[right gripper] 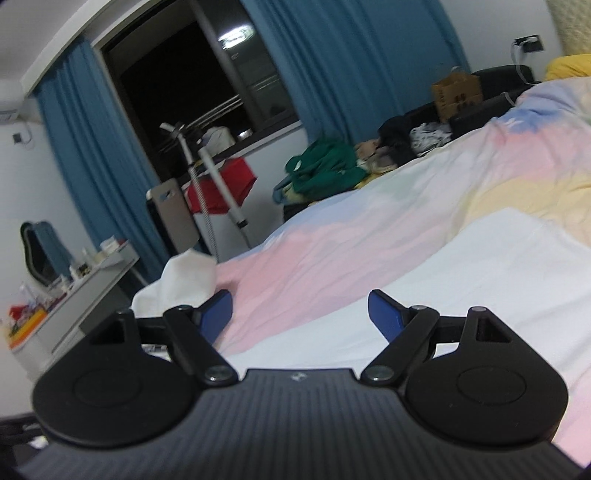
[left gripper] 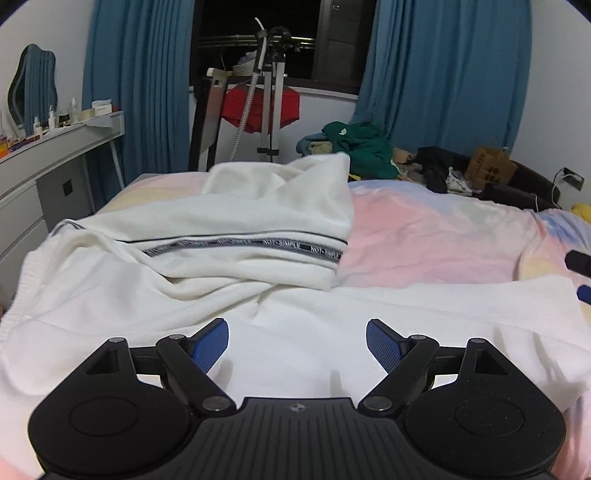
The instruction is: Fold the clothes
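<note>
While the white top (left gripper: 229, 266) lies half spread on the pastel bed (left gripper: 424, 229), one part thrown back over its middle so a lettered grey tape shows, it looks soft, light and limp, likely to sag unless taken by an edge or corner. Both grippers stand wide with nothing between the pads: the left gripper (left gripper: 297, 345) hovers over the near hem, the right gripper (right gripper: 300, 314) over a flat white panel, perhaps a sleeve; the tilted, blurred view leaves that uncertain.

Blue curtains (left gripper: 443, 74), dark window (left gripper: 258, 22), grey dresser (left gripper: 55, 155), pastel bed (left gripper: 424, 229)
</note>
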A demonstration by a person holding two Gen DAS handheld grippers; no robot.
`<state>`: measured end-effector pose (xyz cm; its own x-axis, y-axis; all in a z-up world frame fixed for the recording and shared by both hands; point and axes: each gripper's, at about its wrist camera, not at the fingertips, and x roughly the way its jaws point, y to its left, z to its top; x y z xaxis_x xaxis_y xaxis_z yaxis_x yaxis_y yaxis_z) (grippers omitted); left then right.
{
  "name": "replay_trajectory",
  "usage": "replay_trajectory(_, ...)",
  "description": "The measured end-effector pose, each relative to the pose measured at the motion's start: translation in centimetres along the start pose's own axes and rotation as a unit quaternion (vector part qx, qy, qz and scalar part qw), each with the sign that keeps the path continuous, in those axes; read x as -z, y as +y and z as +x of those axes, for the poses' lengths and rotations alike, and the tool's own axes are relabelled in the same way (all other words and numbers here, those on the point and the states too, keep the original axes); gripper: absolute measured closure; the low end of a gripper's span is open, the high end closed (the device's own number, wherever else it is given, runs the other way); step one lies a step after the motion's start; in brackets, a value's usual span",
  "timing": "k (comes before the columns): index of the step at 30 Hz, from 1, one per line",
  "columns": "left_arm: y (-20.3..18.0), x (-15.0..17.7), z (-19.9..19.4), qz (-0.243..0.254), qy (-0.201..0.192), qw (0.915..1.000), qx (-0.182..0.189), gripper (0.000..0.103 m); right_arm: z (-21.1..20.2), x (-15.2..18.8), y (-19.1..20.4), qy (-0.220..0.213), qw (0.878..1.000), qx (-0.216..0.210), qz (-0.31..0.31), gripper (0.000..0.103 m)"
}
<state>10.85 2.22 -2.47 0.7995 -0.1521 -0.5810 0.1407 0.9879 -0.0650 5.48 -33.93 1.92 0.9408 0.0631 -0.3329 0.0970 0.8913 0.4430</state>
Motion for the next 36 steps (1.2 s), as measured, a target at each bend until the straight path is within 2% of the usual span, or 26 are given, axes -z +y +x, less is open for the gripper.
replay_trajectory(5,0.2,1.5,2.5,0.010,0.008,0.9999,0.007,0.020,1.2,0.8,0.8,0.003,1.000,-0.012,-0.011,0.020)
replay_trajectory(10,0.3,1.9,3.0,0.025,-0.005,0.9996,0.013,0.020,2.4,1.6,1.4,0.011,1.000,-0.012,-0.024,0.020)
replay_trajectory(19,1.9,1.4,2.5,-0.027,0.002,0.9992,0.028,0.020,4.3,3.6,3.0,0.038,0.998,-0.014,-0.050,0.021)
replay_trajectory(23,2.0,1.2,1.4,-0.037,-0.009,0.9988,0.029,0.019,5.0,4.4,3.3,0.062,0.997,-0.022,-0.042,0.024)
replay_trajectory(29,2.0,1.3,0.5,-0.029,-0.018,0.9988,0.034,0.019,6.5,4.3,3.9,0.073,0.997,-0.028,-0.018,0.029)
replay_trajectory(33,1.8,1.1,-0.3,0.007,-0.035,0.9989,0.031,0.018,8.2,3.3,4.7,0.089,0.995,-0.039,0.024,0.033)
replay_trajectory(36,2.4,0.9,-0.2,-0.002,-0.036,0.9987,0.035,0.017,10.2,2.9,5.3,0.089,0.994,-0.048,0.049,0.033)
